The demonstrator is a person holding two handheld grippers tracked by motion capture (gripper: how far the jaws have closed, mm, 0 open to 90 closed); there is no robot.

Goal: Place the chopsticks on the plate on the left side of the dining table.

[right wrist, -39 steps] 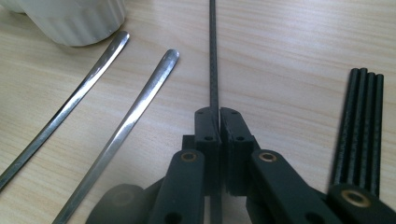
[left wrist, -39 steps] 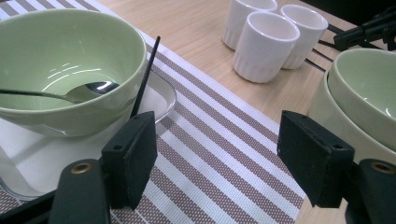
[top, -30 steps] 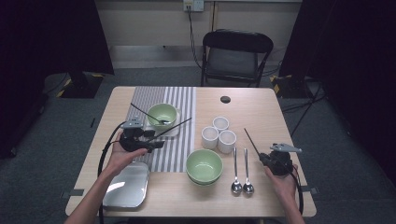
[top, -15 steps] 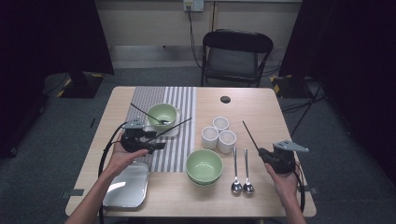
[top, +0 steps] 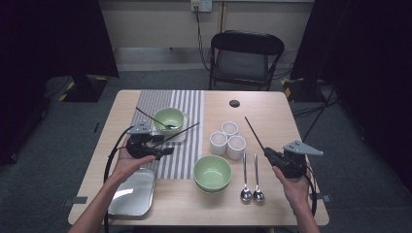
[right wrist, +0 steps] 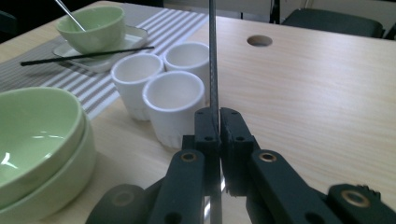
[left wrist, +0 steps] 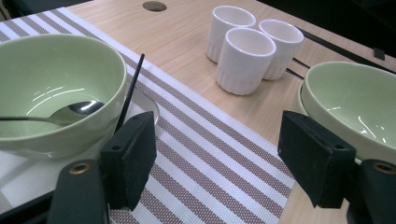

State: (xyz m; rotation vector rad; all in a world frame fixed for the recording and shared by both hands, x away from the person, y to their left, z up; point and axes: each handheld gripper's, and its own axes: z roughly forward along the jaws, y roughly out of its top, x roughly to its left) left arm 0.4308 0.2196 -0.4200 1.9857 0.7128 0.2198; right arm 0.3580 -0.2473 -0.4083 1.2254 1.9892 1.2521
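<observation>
Right gripper [right wrist: 214,122]: jaws are pressed together on one black chopstick [right wrist: 213,56], which is held clear of the desk [top: 272,116] at its right side and points away from the hand.
Left gripper [left wrist: 217,161]: jaws are spread, nothing is clamped; it is held over the striped mat [left wrist: 205,154], just beside the small bowl.
Chopsticks: two are counted; the second chopstick [top: 180,131] is laid across the white tray [right wrist: 135,35] beside the small bowl.
Bowls: three green ones are counted: one small bowl [top: 168,119] on the white tray, and two stacked bowls [top: 212,173] at the desk's near middle.
Cups: three white cups [top: 227,139] are grouped touching, between the stacked bowls and the desk's hole.
Spoons: three are counted; two spoons [top: 251,187] are laid side by side right of the stacked bowls, and one spoon [left wrist: 70,110] is rested in the small bowl.
Metal tray [top: 131,194]: one, at the near left corner.
</observation>
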